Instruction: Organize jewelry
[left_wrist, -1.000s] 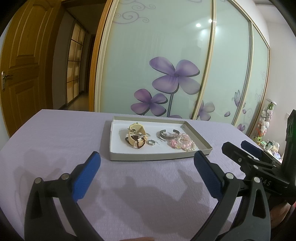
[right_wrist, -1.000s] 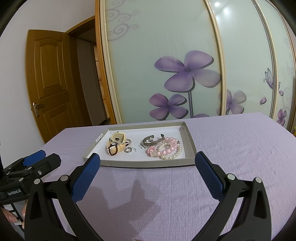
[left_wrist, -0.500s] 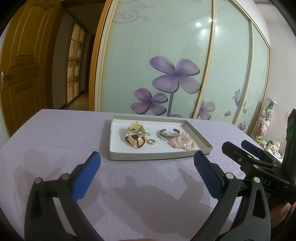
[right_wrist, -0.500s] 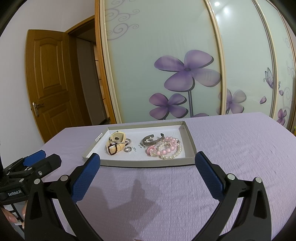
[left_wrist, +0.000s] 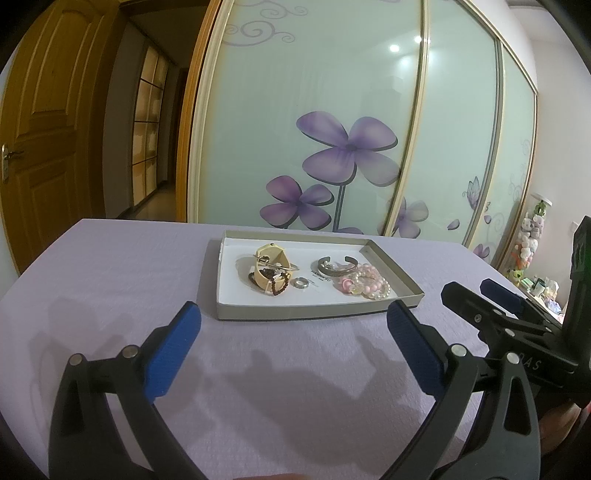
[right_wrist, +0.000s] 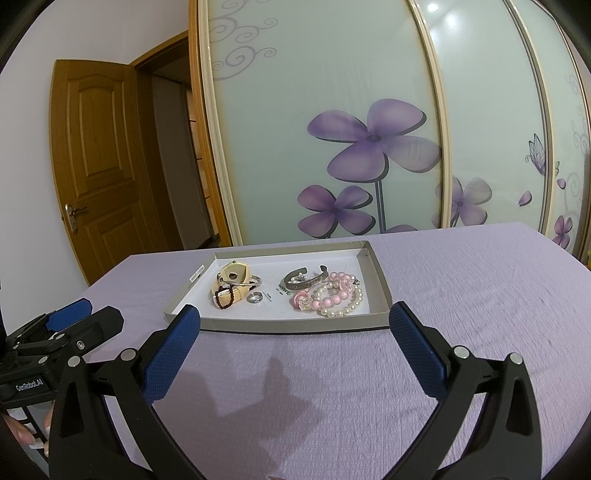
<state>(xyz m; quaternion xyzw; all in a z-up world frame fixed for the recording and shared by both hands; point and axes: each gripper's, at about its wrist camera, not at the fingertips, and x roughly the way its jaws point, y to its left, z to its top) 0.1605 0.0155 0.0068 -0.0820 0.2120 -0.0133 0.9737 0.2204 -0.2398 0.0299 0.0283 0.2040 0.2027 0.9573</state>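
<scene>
A shallow grey tray (left_wrist: 317, 314) (right_wrist: 295, 325) sits on the lilac tablecloth ahead of both grippers. It holds a cream watch (left_wrist: 271, 264) (right_wrist: 232, 278), a dark red bead bracelet (left_wrist: 275, 286) (right_wrist: 227, 299), a silver ring (left_wrist: 300, 283) (right_wrist: 255, 297), a silver cuff bangle (left_wrist: 337, 266) (right_wrist: 304, 280) and pink and pearl bead bracelets (left_wrist: 364, 285) (right_wrist: 334, 299). My left gripper (left_wrist: 293, 343) is open and empty, short of the tray. My right gripper (right_wrist: 295, 343) is open and empty, also short of it.
The right gripper shows at the right edge of the left wrist view (left_wrist: 517, 328); the left gripper shows at the left edge of the right wrist view (right_wrist: 55, 332). Sliding wardrobe doors (left_wrist: 351, 110) with purple flowers stand behind the table. A wooden door (right_wrist: 96, 155) is at left.
</scene>
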